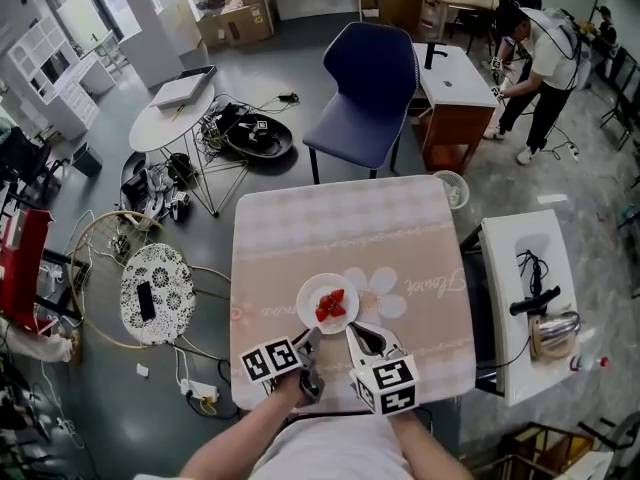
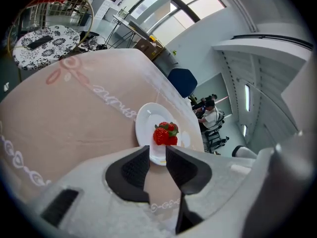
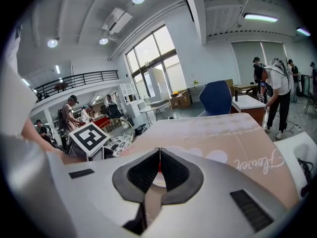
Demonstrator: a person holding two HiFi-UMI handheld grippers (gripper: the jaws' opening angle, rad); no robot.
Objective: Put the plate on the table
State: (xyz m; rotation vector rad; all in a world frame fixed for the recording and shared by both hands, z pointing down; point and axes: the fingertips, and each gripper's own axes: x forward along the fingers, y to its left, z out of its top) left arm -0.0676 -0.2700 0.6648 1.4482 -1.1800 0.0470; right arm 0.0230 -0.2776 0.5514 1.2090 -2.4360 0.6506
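Note:
A white plate [image 1: 309, 292] with strawberries [image 1: 330, 305] on it rests flat on the pink-clothed table [image 1: 340, 223], near its front edge. My left gripper [image 1: 311, 339] sits just short of the plate's near rim. In the left gripper view its jaws [image 2: 157, 155] stand a little apart, with the plate [image 2: 144, 121] and the strawberries [image 2: 165, 133] beyond the gap. My right gripper [image 1: 353, 330] hovers at the plate's near right rim. In the right gripper view its tips [image 3: 159, 154] meet, and a patch of the plate [image 3: 156, 180] shows below them.
A blue chair [image 1: 370, 88] stands at the table's far side. On the right is a white side table [image 1: 525, 268] with tools. A round patterned table [image 1: 157, 293] and cables lie on the floor to the left. A person [image 1: 545, 53] stands far off at a desk.

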